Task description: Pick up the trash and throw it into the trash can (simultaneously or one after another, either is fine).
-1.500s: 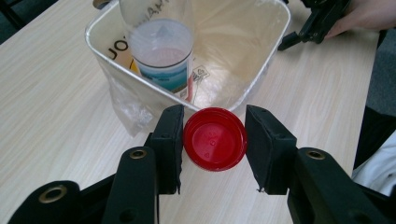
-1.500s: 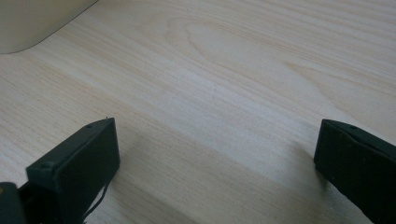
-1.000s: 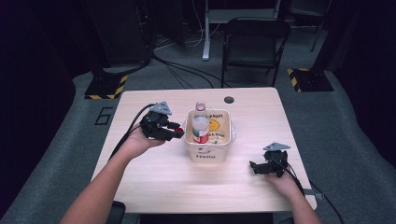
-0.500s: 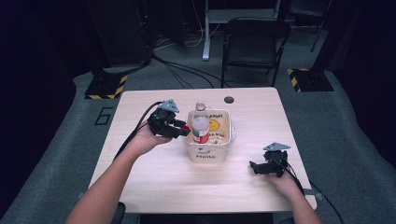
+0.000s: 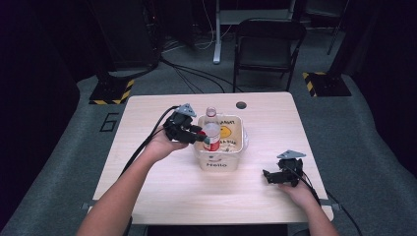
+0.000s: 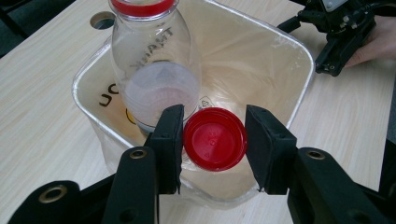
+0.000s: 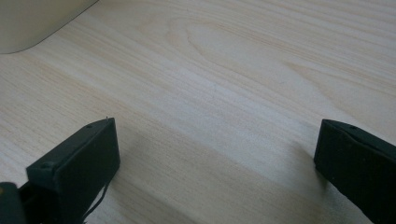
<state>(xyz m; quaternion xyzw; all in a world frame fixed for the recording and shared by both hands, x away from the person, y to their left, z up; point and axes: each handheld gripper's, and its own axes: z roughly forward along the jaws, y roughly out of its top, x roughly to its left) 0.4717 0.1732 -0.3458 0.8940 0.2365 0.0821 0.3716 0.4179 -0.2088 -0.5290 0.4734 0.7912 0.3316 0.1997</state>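
Observation:
A cream plastic bin (image 5: 242, 132) printed "Hello" stands mid-table. Inside it is a clear bottle (image 5: 211, 129) with a red cap, seen close in the left gripper view (image 6: 154, 70). My left gripper (image 5: 202, 140) reaches over the bin's left rim. Its jaws (image 6: 212, 135) are shut on a round red cap (image 6: 215, 142), with both pads touching it. Whether a bottle hangs under that cap I cannot tell. My right gripper (image 5: 268, 176) rests on the table at the right and is open. Bare wood lies between its jaws (image 7: 215, 154).
The light wooden table (image 5: 162, 196) has a round cable hole (image 5: 241, 104) near its far edge. A black folding chair (image 5: 268, 44) stands behind it. Cables and striped stand bases (image 5: 112, 91) lie on the grey floor. The bin's corner (image 7: 28, 23) is near the right gripper.
My left gripper has moved right, from beside the bin to over its left rim. The right gripper has stayed still.

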